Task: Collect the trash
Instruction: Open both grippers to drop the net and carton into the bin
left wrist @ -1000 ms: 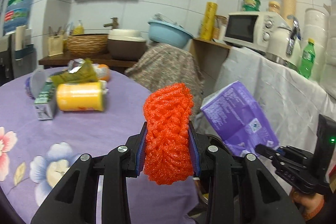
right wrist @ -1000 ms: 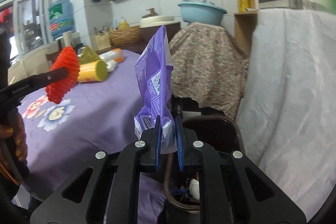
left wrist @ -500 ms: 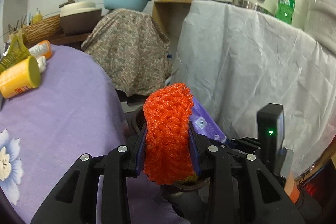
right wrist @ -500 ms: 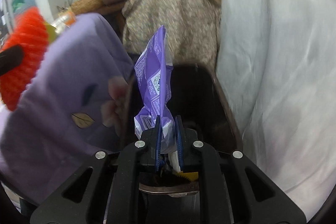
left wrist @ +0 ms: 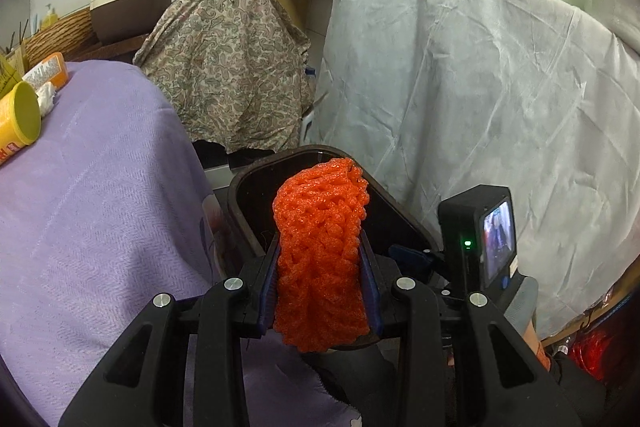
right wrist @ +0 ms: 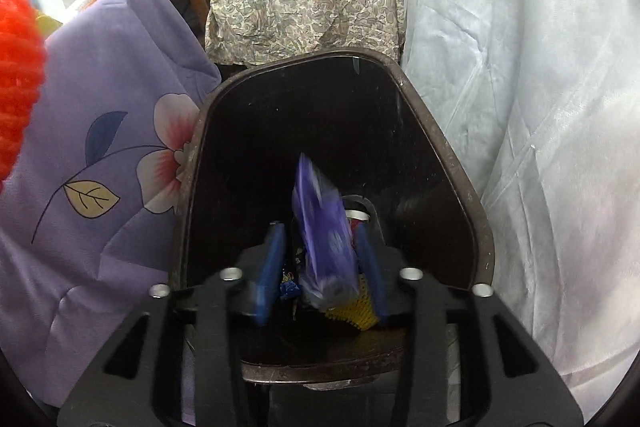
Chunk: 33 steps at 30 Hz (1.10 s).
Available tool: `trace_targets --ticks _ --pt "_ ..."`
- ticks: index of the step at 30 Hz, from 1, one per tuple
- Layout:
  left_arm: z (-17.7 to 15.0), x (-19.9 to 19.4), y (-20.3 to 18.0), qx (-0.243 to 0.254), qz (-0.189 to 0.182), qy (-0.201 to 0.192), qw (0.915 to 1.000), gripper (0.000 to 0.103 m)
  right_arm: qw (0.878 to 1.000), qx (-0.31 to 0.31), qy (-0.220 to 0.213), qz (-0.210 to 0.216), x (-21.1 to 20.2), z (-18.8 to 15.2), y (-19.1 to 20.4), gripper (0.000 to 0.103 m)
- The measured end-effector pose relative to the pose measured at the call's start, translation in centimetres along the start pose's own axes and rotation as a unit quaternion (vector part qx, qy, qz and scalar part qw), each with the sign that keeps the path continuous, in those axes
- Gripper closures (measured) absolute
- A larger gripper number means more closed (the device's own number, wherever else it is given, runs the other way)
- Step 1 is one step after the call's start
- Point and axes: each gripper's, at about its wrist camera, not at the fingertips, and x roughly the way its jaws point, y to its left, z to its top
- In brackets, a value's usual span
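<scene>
Right gripper (right wrist: 320,267) fingers opening over bin (right wrist: 436,143), purple wrapper (right wrist: 324,231) loose between, dropping in. Left gripper (left wrist: 320,291) fingers clamp orange foam net (left wrist: 320,259), poised above bin for next drop.

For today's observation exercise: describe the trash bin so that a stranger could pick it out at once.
Look between the purple flowered tablecloth and the white sheet-draped counter. On the floor there stands the trash bin, dark brown with a rounded rim. It alone is an open container, with wrappers inside.

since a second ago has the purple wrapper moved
Yes. The purple wrapper has dropped from above the table edge into the brown bin, loose between the right gripper's opening jaws.
</scene>
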Motion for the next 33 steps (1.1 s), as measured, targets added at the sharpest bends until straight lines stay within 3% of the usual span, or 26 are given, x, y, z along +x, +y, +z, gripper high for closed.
trace_targets --ticks 5,7,15,21,23,28,33 --pt "-0.3 1.1 0.1 -0.003 -0.004 0.019 0.9998 0.069 1.0 -0.007 -0.024 -0.011 -2.0 -0.3 0.2 0.051" --pt "-0.3 1.8 0.0 -0.002 -0.006 0.029 0.9996 0.069 0.999 -0.009 -0.041 -0.024 -3.4 -0.3 0.0 0.043" --pt "-0.2 5.8 -1.2 0.004 -0.029 0.081 0.9962 0.069 0.994 -0.008 -0.09 -0.062 -8.8 -0.1 -1.5 0.035" --pt "0.3 7.8 -2.1 0.023 -0.029 0.1 0.9943 0.069 0.991 -0.001 -0.115 -0.074 -11.4 -0.2 -2.1 0.03" --pt "0.5 8.0 -2.4 0.031 -0.028 0.098 0.9943 0.065 0.989 -0.003 -0.121 -0.08 -11.9 -0.2 -2.1 0.027" --pt "0.8 8.0 -2.9 0.036 -0.036 0.091 0.9946 0.041 0.987 -0.003 -0.133 -0.089 -12.6 0.0 -2.3 0.026" --pt "0.6 7.4 -3.0 0.044 -0.033 0.084 0.995 0.035 0.986 0.004 -0.133 -0.096 -12.8 -0.1 -2.6 0.026"
